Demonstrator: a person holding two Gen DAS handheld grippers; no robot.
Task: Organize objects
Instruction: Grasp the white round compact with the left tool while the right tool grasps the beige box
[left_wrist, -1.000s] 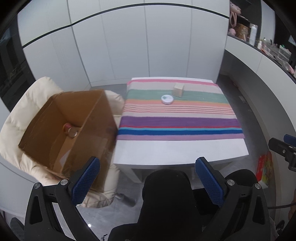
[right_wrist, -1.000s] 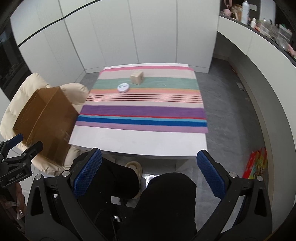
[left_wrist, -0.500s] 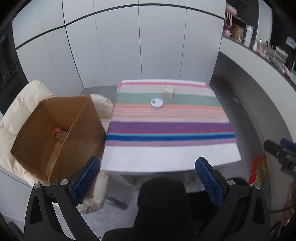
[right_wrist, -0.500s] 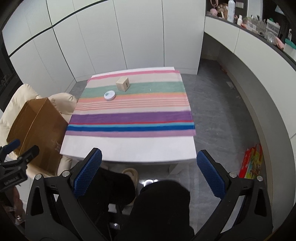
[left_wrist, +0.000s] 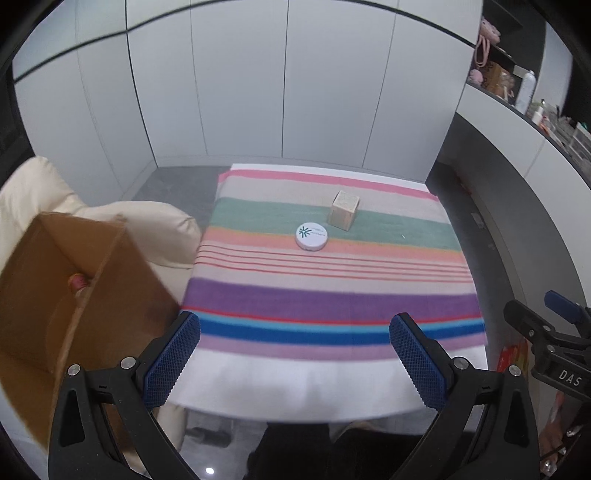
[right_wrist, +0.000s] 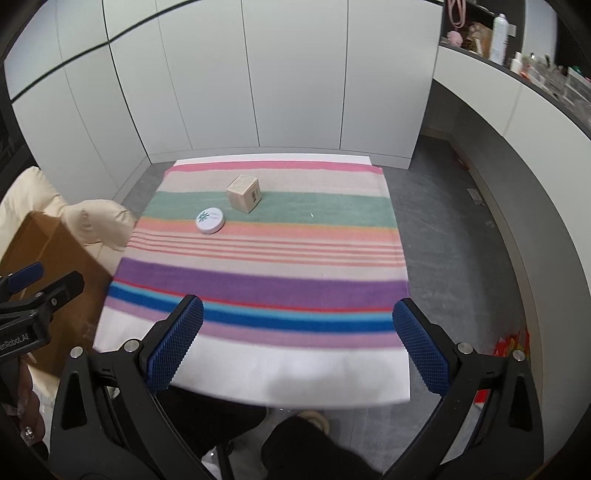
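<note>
A white round tin (left_wrist: 312, 236) (right_wrist: 210, 220) with a teal mark and a small tan cube box (left_wrist: 344, 210) (right_wrist: 244, 193) lie on the far half of a table under a striped cloth (left_wrist: 332, 273) (right_wrist: 266, 258). An open cardboard box (left_wrist: 70, 288) (right_wrist: 55, 258) rests on a cream chair at the table's left; a red-topped item (left_wrist: 77, 281) shows inside it. My left gripper (left_wrist: 295, 354) is open and holds nothing, hovering over the near table edge. My right gripper (right_wrist: 297, 345) is likewise open, over the same edge.
The cream padded chair (left_wrist: 140, 221) (right_wrist: 96, 225) stands left of the table. White cabinet doors (left_wrist: 258, 85) fill the back wall. A curved counter (right_wrist: 517, 96) with bottles runs along the right. A red packet (right_wrist: 513, 347) lies on the grey floor. A person's dark-clad legs (right_wrist: 303, 443) are below.
Both grippers have moved forward toward the table, so the table, tin and cube box look larger and nearer. Both stay open.
</note>
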